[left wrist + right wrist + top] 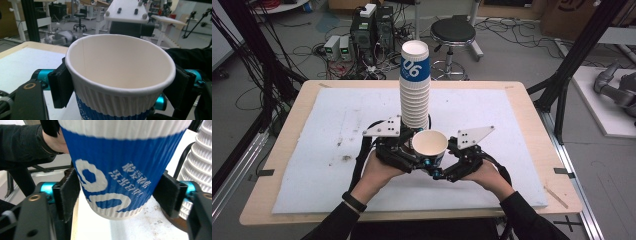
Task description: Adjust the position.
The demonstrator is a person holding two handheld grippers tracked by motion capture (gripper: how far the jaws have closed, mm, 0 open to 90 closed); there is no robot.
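Lab clutter behind, white mat on wooden table. Left gripper partly closed, pads pressing upper wall of single paper cup. Right gripper brackets same cup's blue lower band; jaws hug the sides, contact looks light, firm grip not certain. Cup is upright, off the mat, just in front of tall cup stack. Best handoff: one gripper squeezes gently, avoid crushing rim, keep cup level, clear of stack.

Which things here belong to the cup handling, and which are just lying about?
In the job:
single paper cup
tall cup stack
left gripper
right gripper

Lying about:
stool
computer boxes on the floor
floor cables
white mat
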